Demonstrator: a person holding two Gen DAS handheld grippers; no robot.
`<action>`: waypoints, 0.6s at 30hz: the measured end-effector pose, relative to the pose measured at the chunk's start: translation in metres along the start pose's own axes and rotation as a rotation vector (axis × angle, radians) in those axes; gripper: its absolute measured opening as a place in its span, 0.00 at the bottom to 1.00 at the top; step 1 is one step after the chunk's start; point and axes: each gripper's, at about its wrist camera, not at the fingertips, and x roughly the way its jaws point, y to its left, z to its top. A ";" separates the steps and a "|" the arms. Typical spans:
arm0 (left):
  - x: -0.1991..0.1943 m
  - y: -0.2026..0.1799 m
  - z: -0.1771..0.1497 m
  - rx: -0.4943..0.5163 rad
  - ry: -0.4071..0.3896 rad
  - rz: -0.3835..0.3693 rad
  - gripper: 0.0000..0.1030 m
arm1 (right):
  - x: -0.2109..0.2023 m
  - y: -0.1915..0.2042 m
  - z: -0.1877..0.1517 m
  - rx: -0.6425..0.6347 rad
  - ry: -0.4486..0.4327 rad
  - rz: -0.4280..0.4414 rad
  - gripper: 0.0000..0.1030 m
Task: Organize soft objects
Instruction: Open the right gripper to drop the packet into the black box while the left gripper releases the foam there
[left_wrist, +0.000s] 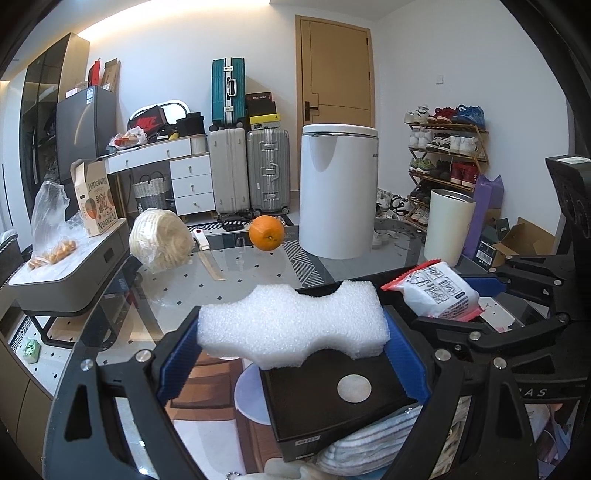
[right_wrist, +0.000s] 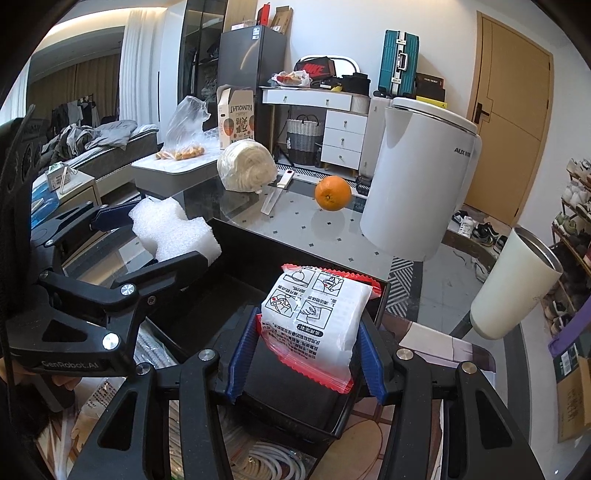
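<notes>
The left claw (left_wrist: 293, 354) is clamped on a white, wavy-edged block of packing foam (left_wrist: 293, 325), its blue ribbed pads pressing the block's two ends — the foam hangs over the open black rectangular box (left_wrist: 332, 410) that sits on the glass-topped desk (left_wrist: 236, 280). The right claw (right_wrist: 304, 354) is clamped on a white plastic-wrapped soft packet with red serrated edges and printed diagrams (right_wrist: 314, 314), held above the same box's 3 o'clock side as the left wrist camera sees it. Both pieces are lifted clear of the box floor, and neither touches the other. Farther out on the desk, at 12 o'clock from the left claw, rests a round orange (left_wrist: 266, 233); at 10 o'clock lies a cream bundle of wrapped noodle-like strands (left_wrist: 162, 240) with a white-handled knife (left_wrist: 207, 254) just beside it. A tall white cylindrical appliance (left_wrist: 338, 192) stands at 1 o'clock.
</notes>
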 end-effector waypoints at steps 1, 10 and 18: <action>0.000 0.000 0.000 0.000 0.000 -0.004 0.88 | -0.001 0.001 0.000 -0.004 -0.002 -0.004 0.53; 0.001 0.001 -0.001 -0.014 0.004 -0.028 0.88 | -0.013 -0.003 -0.002 -0.012 -0.024 -0.019 0.71; 0.000 -0.001 -0.001 -0.020 0.010 -0.057 0.93 | -0.023 -0.009 -0.004 0.003 -0.037 -0.037 0.78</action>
